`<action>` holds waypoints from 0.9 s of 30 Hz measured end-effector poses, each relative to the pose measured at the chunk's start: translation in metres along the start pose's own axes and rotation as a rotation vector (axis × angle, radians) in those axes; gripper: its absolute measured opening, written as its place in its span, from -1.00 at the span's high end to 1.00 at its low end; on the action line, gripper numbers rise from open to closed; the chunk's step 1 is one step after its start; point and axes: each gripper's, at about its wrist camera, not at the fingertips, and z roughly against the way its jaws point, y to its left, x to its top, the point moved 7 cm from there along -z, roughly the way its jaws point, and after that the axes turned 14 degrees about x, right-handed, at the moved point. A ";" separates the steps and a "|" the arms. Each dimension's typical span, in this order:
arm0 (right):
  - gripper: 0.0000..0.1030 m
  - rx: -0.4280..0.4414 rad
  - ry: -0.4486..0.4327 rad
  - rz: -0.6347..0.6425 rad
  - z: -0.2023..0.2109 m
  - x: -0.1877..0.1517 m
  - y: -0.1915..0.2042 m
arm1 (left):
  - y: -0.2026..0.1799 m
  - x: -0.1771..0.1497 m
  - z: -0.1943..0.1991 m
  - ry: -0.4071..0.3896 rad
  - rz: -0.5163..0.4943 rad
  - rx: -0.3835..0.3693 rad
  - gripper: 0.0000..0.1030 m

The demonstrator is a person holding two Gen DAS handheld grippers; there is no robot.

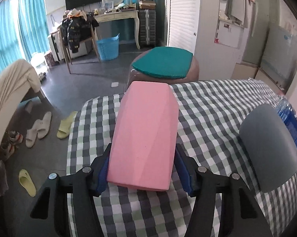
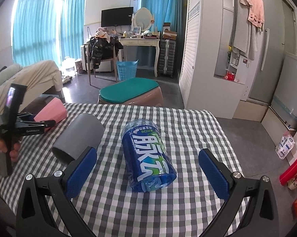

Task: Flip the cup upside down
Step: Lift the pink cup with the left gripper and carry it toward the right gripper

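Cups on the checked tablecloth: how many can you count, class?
3: pink cup in the left gripper; grey cup on its side; blue-labelled clear cup lying between the right gripper's fingers.

Right gripper [image 2: 147, 174] with blue ribbed pads [image 2: 80, 174] spread wide over grey-green checked tablecloth [image 2: 188, 138]; blue-labelled clear plastic bottle [image 2: 148, 158] lying on side between fingers, untouched; grey cylindrical cup [image 2: 79, 138] on its side just left; left gripper [image 2: 48, 123] at far left clamping pink faceted cup [image 2: 51, 112].

A lived-in bedroom: bed [image 2: 36, 73], dressing table [image 2: 140, 41], slippers [image 1: 40, 128].
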 end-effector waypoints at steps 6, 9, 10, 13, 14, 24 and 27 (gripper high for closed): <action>-0.99 0.004 -0.013 -0.013 0.014 -0.002 -0.002 | -0.014 -0.021 0.029 0.015 0.034 0.004 -0.15; -0.99 0.006 -0.027 -0.014 0.023 -0.003 -0.002 | -0.033 -0.045 0.058 0.027 0.047 0.038 -0.15; -0.99 0.008 -0.032 -0.016 0.025 -0.003 -0.002 | -0.041 -0.058 0.071 0.037 0.063 0.057 -0.15; -0.99 0.020 -0.051 -0.023 0.035 -0.005 -0.001 | -0.061 -0.084 0.098 0.062 0.112 0.048 -0.15; -0.99 0.025 -0.055 -0.024 0.038 -0.005 0.001 | -0.067 -0.094 0.109 0.069 0.134 0.055 -0.15; -0.99 0.062 -0.077 -0.013 0.073 -0.030 0.007 | -0.109 -0.126 0.156 0.065 0.221 0.034 -0.16; -0.99 0.061 -0.088 -0.014 0.084 -0.036 0.004 | -0.112 -0.127 0.168 0.035 0.220 0.057 -0.52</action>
